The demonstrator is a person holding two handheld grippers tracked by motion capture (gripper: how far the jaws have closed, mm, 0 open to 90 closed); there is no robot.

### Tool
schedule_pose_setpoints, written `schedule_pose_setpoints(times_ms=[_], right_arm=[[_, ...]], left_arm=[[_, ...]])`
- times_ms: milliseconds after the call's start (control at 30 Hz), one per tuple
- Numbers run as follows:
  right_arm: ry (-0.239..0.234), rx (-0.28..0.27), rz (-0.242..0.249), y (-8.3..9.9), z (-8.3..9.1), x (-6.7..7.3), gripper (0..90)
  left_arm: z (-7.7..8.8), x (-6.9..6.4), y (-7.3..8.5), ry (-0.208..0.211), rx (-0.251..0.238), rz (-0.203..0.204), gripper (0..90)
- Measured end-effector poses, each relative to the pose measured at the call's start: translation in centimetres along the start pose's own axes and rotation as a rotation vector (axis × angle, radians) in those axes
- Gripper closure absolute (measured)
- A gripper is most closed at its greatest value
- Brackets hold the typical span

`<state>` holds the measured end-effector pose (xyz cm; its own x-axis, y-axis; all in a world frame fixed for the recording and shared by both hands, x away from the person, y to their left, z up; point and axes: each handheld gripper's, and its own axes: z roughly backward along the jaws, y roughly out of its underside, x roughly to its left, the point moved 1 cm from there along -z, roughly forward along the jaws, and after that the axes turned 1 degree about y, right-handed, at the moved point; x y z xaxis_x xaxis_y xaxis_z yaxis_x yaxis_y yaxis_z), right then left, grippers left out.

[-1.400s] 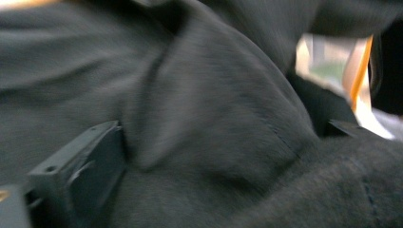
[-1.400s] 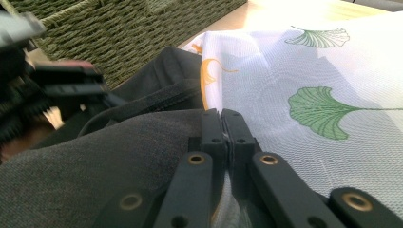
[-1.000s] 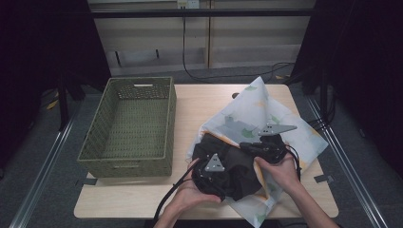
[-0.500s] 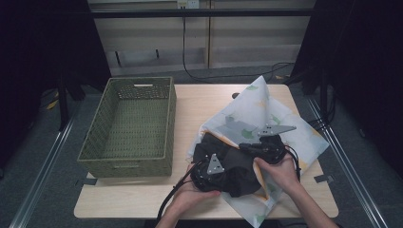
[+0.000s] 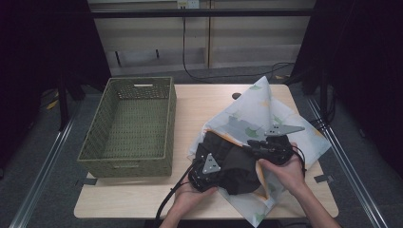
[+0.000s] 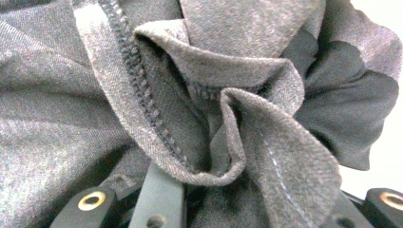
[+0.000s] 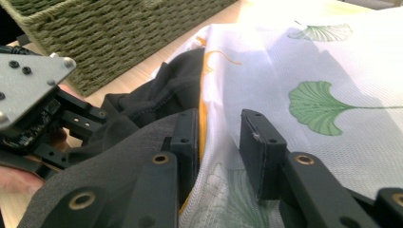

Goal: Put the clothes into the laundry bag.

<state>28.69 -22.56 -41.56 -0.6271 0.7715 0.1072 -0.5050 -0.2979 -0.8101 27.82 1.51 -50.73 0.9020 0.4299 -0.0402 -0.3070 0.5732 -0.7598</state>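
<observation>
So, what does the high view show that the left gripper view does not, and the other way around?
High view alone: the green woven basket at the table's left, the wooden table, the leaf-printed white cloth, both hands, and the right gripper at the cloth's edge.

Left gripper view alone: close detail of the fabric, meaning its overlock stitching along a hem and tight bunched folds over the left gripper's fingers.

Both: the dark grey garment, crumpled, with the left gripper pressed into it.

Lab-type recording rig: wooden table (image 5: 204, 102) betw floor rails (image 5: 43, 168), black curtains (image 5: 366, 61), wall cable (image 5: 187, 57).
</observation>
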Motion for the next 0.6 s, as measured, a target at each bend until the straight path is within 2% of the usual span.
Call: schedule_pose_setpoints(times_ms=[67,100,167,267,333,433,533,600], right_arm=[[-0.005,0.010,-0.016,0.1,-0.1,-0.2,84.9],[-0.013,0.009,-0.019,0.0,-0.3,-0.2,88.1],[-0.044,-0.003,-0.036,-0.4,-0.7,-0.1,88.8],[-0.073,-0.026,-0.026,-1.7,-1.1,0.7,89.0],[-0.100,-0.042,-0.012,-2.7,-1.1,1.4,89.0],[-0.141,-0.085,-0.001,-4.2,-0.6,2.3,89.1],[-0.167,-0.132,0.017,-5.5,0.5,3.3,89.1],[-0.182,-0.158,0.035,-6.4,1.2,3.9,89.1]], left_arm=[[0.1,0.2,0.0,0.013,-0.010,0.020,73.2],[0.1,0.2,0.0,0.019,-0.028,0.041,73.5],[0.3,0.4,0.0,0.031,-0.056,0.059,74.4],[0.4,0.5,-0.3,0.062,-0.117,0.102,75.6],[0.6,0.4,-0.8,0.051,-0.122,0.100,75.9],[0.8,0.5,-1.6,0.047,-0.166,0.115,76.4],[1.3,0.7,-2.7,0.017,-0.203,0.127,76.7],[1.6,0.9,-3.4,0.024,-0.244,0.146,77.0]])
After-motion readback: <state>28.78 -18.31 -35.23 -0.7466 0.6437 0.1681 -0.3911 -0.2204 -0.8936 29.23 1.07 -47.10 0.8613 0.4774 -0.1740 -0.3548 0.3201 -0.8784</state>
